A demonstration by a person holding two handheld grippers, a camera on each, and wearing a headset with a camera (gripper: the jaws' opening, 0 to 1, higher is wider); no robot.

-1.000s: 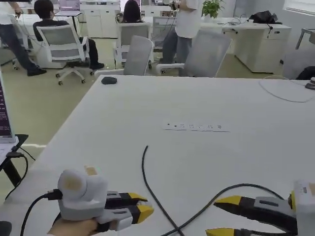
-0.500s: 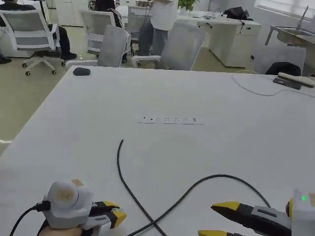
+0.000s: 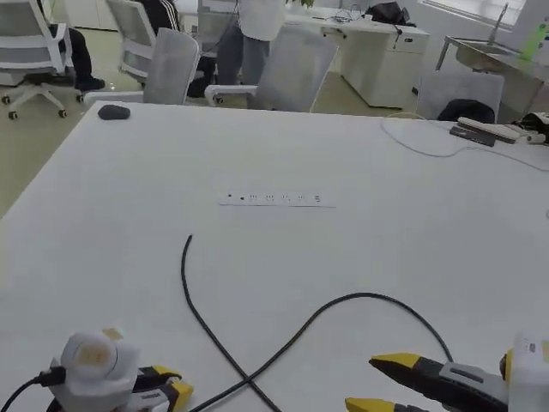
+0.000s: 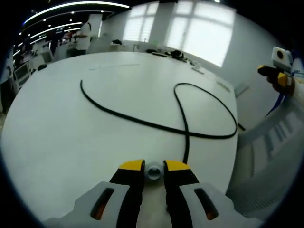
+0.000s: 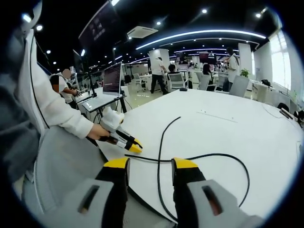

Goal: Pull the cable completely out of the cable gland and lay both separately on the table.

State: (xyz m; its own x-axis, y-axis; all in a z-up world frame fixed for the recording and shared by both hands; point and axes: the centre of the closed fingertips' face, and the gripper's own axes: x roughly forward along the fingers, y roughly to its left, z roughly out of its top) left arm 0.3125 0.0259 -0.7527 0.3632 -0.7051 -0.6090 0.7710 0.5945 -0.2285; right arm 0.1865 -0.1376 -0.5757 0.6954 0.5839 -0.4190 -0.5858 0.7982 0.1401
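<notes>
Two grippers: low at the near edge of the white table (image 3: 360, 137), well apart.
Left gripper (image 4: 153, 166): clenched on a small pale round piece, seemingly the cable gland (image 4: 154, 172).
Right gripper (image 5: 150, 164): released, jaws apart, nothing between them.
Cable (image 3: 339, 302): black, lying on the table, looped and crossing itself; one end runs up to the left gripper's jaws.

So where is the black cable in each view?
Head view: black cable loops across the lower middle.
Left gripper view: black cable curves across the middle.
Right gripper view: black cable runs up the lower middle.
Shared landmark: where it crosses itself.
</notes>
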